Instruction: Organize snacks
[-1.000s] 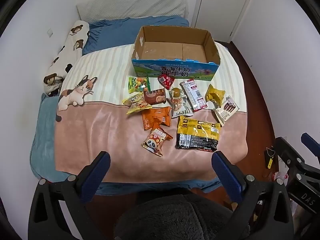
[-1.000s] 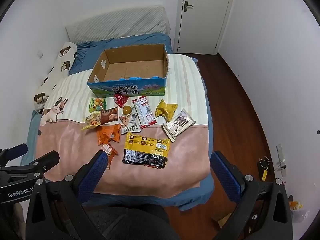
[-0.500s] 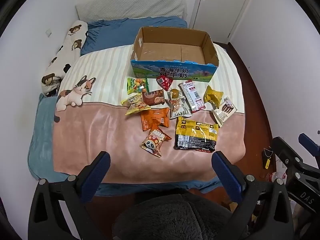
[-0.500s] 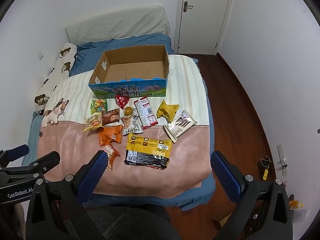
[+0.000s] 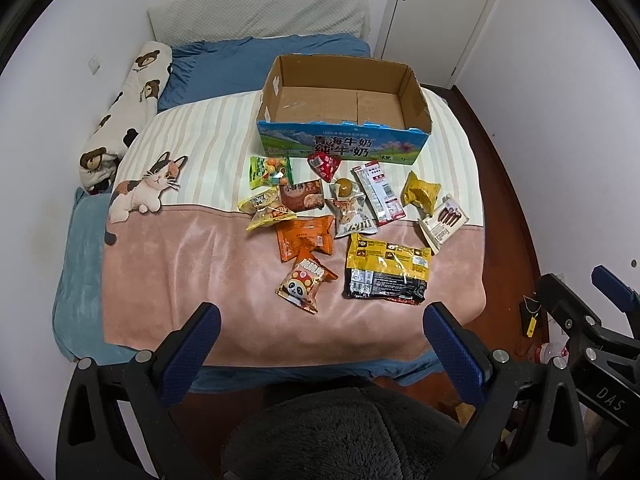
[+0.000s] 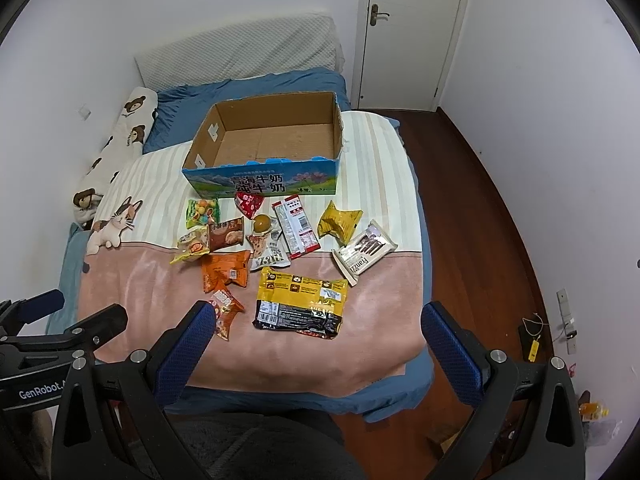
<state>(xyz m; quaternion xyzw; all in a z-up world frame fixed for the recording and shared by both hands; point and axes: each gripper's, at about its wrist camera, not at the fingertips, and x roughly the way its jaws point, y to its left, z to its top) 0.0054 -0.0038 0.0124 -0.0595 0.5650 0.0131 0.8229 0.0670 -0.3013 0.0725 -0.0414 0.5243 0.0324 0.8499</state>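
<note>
Snack packets (image 5: 340, 224) before empty box (image 5: 344, 120)

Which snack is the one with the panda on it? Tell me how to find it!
Start at the open cardboard box with the blue printed front on the bed, then come down past the heap of packets onto the pink blanket. The orange panda snack packet lies nearest the bed's foot, just below a plain orange packet. Only it shows a black-and-white panda face.
</note>
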